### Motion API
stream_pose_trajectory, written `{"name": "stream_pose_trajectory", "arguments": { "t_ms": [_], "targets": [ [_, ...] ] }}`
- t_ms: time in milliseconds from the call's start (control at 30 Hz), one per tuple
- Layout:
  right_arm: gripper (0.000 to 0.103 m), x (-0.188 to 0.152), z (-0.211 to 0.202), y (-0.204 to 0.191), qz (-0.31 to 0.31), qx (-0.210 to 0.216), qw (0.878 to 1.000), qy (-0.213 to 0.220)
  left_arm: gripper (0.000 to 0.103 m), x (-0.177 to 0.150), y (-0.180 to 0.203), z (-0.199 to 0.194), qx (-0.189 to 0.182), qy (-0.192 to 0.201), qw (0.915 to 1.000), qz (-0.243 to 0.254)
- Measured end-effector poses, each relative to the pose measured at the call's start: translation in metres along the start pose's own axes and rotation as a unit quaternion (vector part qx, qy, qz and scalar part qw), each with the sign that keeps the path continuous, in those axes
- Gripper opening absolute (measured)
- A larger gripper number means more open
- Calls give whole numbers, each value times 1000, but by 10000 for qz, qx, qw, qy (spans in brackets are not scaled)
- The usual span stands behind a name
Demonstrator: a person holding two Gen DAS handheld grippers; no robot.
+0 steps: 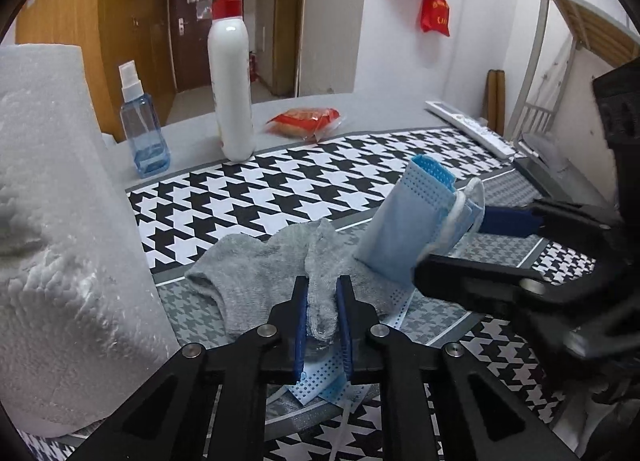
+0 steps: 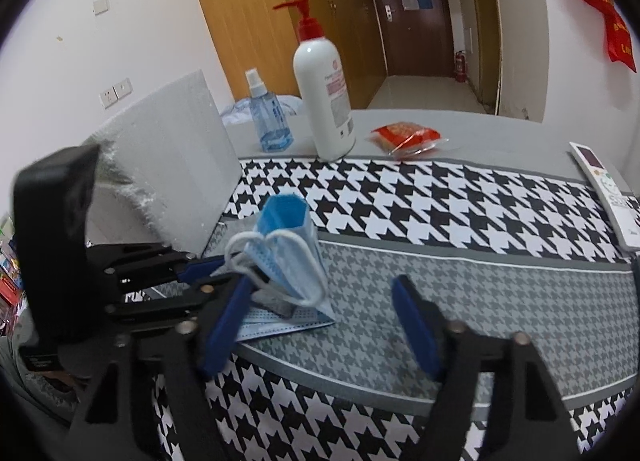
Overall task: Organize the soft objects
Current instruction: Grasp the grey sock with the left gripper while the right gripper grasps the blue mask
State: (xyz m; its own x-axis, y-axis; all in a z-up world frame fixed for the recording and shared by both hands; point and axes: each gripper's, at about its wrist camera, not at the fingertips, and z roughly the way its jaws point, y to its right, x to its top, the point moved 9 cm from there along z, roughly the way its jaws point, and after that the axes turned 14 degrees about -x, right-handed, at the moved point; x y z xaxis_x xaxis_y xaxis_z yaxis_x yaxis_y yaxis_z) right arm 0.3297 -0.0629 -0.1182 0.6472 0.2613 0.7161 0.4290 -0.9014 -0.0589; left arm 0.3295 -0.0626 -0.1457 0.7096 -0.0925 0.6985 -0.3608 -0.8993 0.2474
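Observation:
A grey sock [image 1: 264,265] lies on a blue face mask [image 1: 320,381] on the houndstooth mat. My left gripper [image 1: 323,293] is shut on the sock's near end. The mask's far half [image 1: 416,221] is folded upright over the sock. In the right wrist view the folded mask [image 2: 292,257] stands with its white ear loops towards me, the sock [image 2: 276,303] showing beneath it. My right gripper [image 2: 320,329] is open, its left finger [image 2: 228,321] beside the mask. In the left wrist view the right gripper [image 1: 464,237] straddles the mask's edge.
A white foam block [image 1: 60,241] stands close on the left. A white pump bottle [image 1: 232,89], a blue spray bottle [image 1: 140,129] and a red snack packet [image 1: 304,121] stand at the back. A white remote [image 2: 604,197] lies at the right edge.

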Motion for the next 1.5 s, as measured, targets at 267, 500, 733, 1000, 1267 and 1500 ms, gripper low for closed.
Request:
{"name": "stream_pose_trajectory", "arguments": {
  "t_ms": [267, 500, 733, 1000, 1267, 1500],
  "targets": [
    [29, -9, 18, -7, -171, 52, 9994, -309, 15, -1, 0, -5, -100, 124, 9999, -61],
    [11, -15, 24, -6, -155, 39, 9989, -431, 12, 1, 3, -8, -100, 213, 9997, -6],
    [11, -11, 14, -6, -221, -94, 9993, -289, 11, 10, 10, -26, -221, 537, 9983, -28],
    [7, -7, -6, -3, -172, -171, 9997, -59, 11, 20, 13, -48, -36, 826, 9966, 56],
    [6, -12, -12, 6, -57, -290, 9995, -110, 11, 19, 14, -67, 105, 1029, 9946, 99],
    [6, -12, 2, -4, -186, -422, 9985, -291, 11, 14, 15, -68, 39, 1000, 9949, 87]
  ]
}}
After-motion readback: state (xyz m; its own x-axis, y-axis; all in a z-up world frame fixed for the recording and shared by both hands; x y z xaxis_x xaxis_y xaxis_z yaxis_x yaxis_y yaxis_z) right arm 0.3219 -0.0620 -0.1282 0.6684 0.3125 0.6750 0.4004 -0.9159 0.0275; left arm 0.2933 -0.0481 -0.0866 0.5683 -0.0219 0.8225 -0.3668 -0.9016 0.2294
